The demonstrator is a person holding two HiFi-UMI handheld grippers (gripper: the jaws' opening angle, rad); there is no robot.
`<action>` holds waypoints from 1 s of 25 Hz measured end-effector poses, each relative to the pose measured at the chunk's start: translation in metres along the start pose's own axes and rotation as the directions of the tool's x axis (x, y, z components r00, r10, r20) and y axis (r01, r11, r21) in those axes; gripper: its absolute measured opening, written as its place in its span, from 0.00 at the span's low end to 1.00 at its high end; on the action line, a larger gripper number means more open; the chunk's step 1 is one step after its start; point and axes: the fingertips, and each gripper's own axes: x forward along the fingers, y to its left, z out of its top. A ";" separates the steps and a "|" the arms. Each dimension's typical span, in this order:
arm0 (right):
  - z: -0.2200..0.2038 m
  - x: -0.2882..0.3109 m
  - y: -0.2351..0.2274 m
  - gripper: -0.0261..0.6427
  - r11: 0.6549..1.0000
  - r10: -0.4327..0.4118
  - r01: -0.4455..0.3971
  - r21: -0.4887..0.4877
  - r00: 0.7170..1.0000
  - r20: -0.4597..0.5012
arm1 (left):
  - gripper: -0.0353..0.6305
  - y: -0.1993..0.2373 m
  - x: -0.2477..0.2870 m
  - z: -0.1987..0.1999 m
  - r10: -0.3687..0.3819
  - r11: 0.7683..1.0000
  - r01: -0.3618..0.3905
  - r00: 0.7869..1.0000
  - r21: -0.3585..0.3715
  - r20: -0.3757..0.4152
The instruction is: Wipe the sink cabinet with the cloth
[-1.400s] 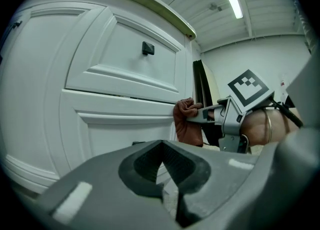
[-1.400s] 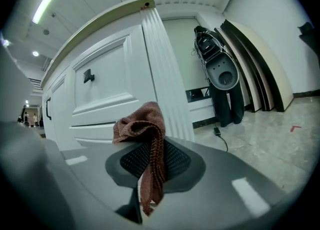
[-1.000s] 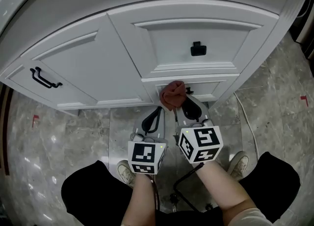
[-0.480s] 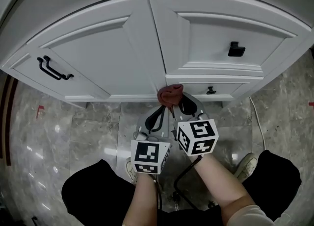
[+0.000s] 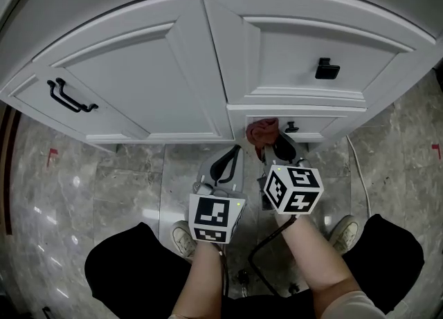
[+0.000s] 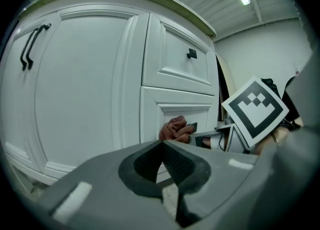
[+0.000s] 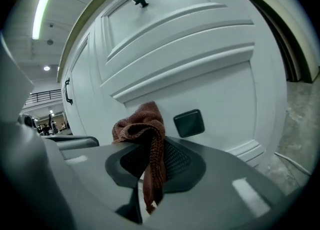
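The white sink cabinet (image 5: 159, 82) fills the upper half of the head view, with a door at left and two drawers at right. My right gripper (image 5: 268, 146) is shut on a reddish-brown cloth (image 5: 262, 131), which is bunched against the lower drawer front (image 7: 210, 99), beside its small black knob (image 7: 189, 122). In the right gripper view the cloth (image 7: 145, 129) hangs down between the jaws. My left gripper (image 5: 223, 165) is shut and empty, held just left of the right one, above the floor. The cloth (image 6: 175, 128) also shows in the left gripper view.
A black bar handle (image 5: 69, 97) sits on the left door and a black knob (image 5: 327, 69) on the upper drawer. Grey marble floor (image 5: 90, 186) lies below. A white cable (image 5: 356, 172) runs along the floor at right. The person's knees and shoes frame the bottom of the view.
My right gripper has carried the cloth to the right along the lower drawer front, towards its knob. The left gripper stays low beside it. The head view shifted.
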 end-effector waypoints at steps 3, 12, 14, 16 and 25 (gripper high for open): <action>0.002 -0.006 -0.014 0.17 0.996 -0.016 0.016 0.083 1.000 0.007 | 0.06 -0.008 0.004 0.001 -0.013 1.000 0.013 1.000 0.003 0.000; 0.010 -0.032 -0.019 0.17 0.994 0.012 -0.012 0.105 1.000 0.004 | 0.06 -0.044 0.019 0.009 -0.071 0.997 0.071 0.997 0.004 0.010; 0.016 -0.041 -0.024 0.17 0.997 0.007 -0.009 0.078 1.000 0.024 | 0.06 -0.050 0.021 0.011 -0.079 0.997 0.079 0.997 0.007 0.017; 0.021 -0.049 -0.033 0.17 0.998 -0.017 0.014 0.061 0.999 0.044 | 0.06 -0.055 0.023 0.011 -0.086 0.996 0.086 0.996 0.009 0.021; 0.024 -0.048 -0.080 0.17 0.992 -0.075 0.071 0.106 0.997 0.035 | 0.06 -0.072 0.033 0.006 -0.105 0.994 0.104 0.995 0.015 0.005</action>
